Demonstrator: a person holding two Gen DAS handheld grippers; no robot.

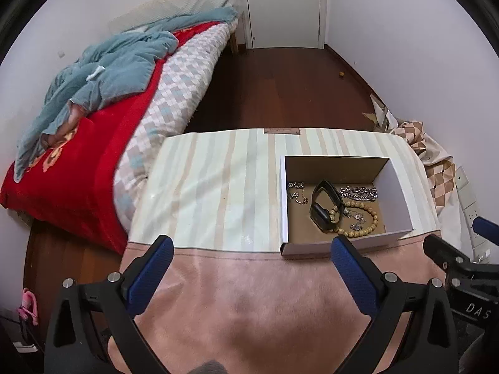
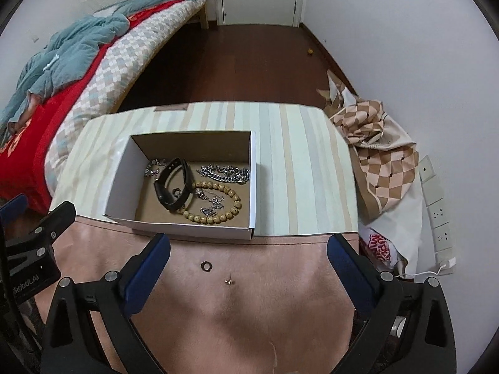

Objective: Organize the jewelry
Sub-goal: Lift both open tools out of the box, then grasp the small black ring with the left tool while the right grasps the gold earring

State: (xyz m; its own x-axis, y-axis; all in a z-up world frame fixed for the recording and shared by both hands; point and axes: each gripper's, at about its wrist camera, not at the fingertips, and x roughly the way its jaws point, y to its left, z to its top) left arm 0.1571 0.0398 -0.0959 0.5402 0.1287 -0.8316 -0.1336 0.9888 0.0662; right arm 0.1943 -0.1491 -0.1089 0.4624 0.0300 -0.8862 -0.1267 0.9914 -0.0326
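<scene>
A white cardboard box (image 1: 400, 196) (image 2: 121, 177) stands on the table. It holds a black watch (image 1: 324, 208) (image 2: 174, 187), a wooden bead bracelet (image 1: 365, 227) (image 2: 218, 205), a thick silver chain (image 1: 358, 193) (image 2: 227, 173) and thin silver chains (image 1: 296, 193) (image 2: 152, 168). A small ring (image 2: 205, 266) and a tiny stud (image 2: 229, 281) lie on the pink cloth in front of the box, between my right gripper's fingers. My right gripper (image 2: 248, 249) is open and empty above them. My left gripper (image 1: 251, 251) is open and empty, left of the box.
The table has a striped cloth (image 1: 218, 180) and a pink cloth (image 1: 249, 296) at the near edge. A bed (image 1: 93, 118) with red and teal blankets lies left. Crumpled checkered fabric (image 2: 374, 155) and a power strip (image 2: 436, 205) are at the right. A door (image 1: 283, 6) is far back.
</scene>
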